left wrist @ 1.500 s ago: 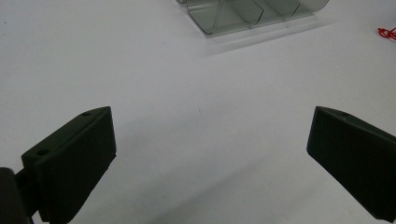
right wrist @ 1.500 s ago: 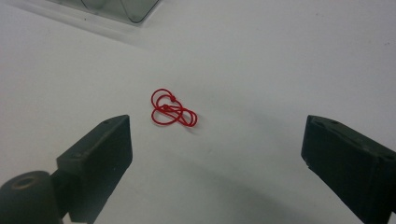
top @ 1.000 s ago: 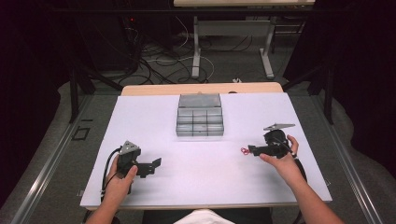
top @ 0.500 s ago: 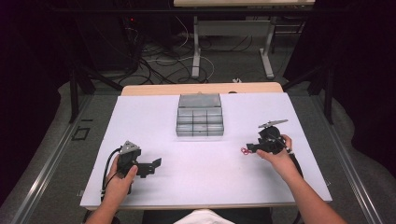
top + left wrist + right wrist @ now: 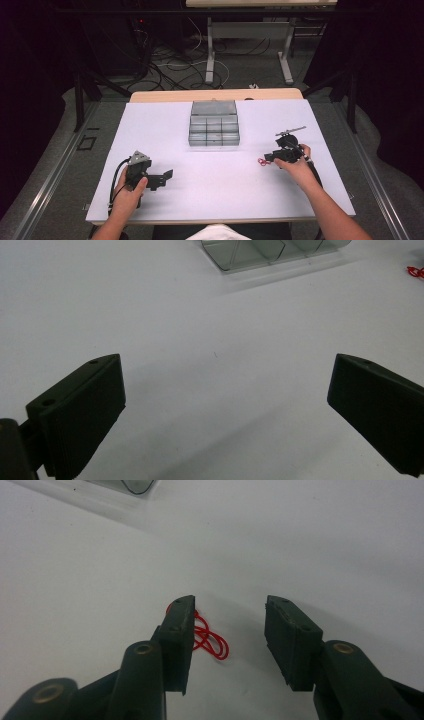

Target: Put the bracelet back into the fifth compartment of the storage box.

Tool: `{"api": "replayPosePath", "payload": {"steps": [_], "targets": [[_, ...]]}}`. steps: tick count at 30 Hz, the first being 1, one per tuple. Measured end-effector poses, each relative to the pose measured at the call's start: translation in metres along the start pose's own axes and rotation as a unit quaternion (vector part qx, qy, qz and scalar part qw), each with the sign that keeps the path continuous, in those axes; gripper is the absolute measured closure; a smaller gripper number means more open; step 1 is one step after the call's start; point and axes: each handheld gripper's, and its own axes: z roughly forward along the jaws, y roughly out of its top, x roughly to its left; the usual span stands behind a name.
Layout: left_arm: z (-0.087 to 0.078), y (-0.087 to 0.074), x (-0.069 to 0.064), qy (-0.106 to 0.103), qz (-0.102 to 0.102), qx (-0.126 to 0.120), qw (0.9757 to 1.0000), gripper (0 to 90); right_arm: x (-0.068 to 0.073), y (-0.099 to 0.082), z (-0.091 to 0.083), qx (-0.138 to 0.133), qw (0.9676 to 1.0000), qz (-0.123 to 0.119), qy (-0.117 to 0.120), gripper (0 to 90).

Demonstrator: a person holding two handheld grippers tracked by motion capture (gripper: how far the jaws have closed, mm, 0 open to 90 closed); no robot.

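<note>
Both right tongs (image 5: 229,630) jaws closing around red loops (image 5: 210,640)

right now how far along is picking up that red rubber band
Nothing looks done: the red rubber band lies loose on the white table, outside the clear compartment box. In hand: the right gripper stands over it, jaws just closing, band at the left pad, not yet pinched. The left gripper waits open. Left: grip, lift, probably carry it to the box.
</note>
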Motion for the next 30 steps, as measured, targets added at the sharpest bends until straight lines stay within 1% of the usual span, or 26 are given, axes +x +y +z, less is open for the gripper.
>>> {"api": "replayPosePath", "payload": {"steps": [3,4,6,7,9,11,13,14,15,16,18,24,30], "targets": [[0.0001,0.0000,0.0000,0.000,0.000,0.000,1.0000,2.0,-0.0023,0.0000,0.0016,0.003,1.0000,0.006,0.004,60.8],[0.0001,0.0000,0.0001,0.000,0.000,0.000,1.0000,2.0,-0.0026,0.0002,0.0018,0.005,0.9999,0.010,0.008,62.2],[-0.0002,0.0001,0.0007,-0.001,0.003,0.003,1.0000,2.1,-0.0028,0.0003,0.0024,0.011,0.9997,0.019,0.007,64.8],[-0.0002,0.0001,0.0007,-0.001,0.003,0.003,1.0000,2.1,-0.0037,0.0001,0.0026,0.013,0.9997,0.016,0.012,65.6],[0.0003,-0.0001,0.0002,0.000,0.000,0.001,1.0000,2.1,-0.0030,0.0002,0.0036,0.016,0.9996,0.021,0.012,67.5],[0.0004,-0.0001,0.0002,0.000,0.000,0.001,1.0000,2.1,-0.0033,0.0001,0.0043,0.017,0.9995,0.020,0.015,68.3],[0.0004,-0.0001,0.0001,0.000,-0.001,0.001,1.0000,2.1,-0.0033,-0.0001,0.0056,0.023,0.9994,0.019,0.018,70.9],[0.0001,-0.0001,0.0007,0.000,0.003,0.004,1.0000,2.2,-0.0034,-0.0001,0.0059,0.025,0.9994,0.018,0.017,72.1],[0.0001,-0.0001,0.0007,0.000,0.003,0.004,1.0000,2.2,-0.0025,-0.0001,0.0061,0.027,0.9992,0.023,0.017,72.8],[0.0001,-0.0001,0.0008,0.000,0.003,0.004,1.0000,2.2,-0.0027,0.0000,0.0068,0.027,0.9993,0.020,0.019,73.4],[0.0005,-0.0002,0.0004,0.000,0.000,0.002,1.0000,2.3,-0.0029,0.0002,0.0076,0.028,0.9991,0.020,0.022,74.9],[0.0004,-0.0003,0.0005,0.000,-0.002,0.002,1.0000,2.4,-0.0028,0.0003,0.0085,0.030,0.9991,0.019,0.023,78.7],[0.0006,-0.0003,0.0005,0.001,-0.002,0.002,1.0000,2.6,-0.0020,0.0003,0.0088,0.036,0.9990,0.016,0.021,86.5]]}}
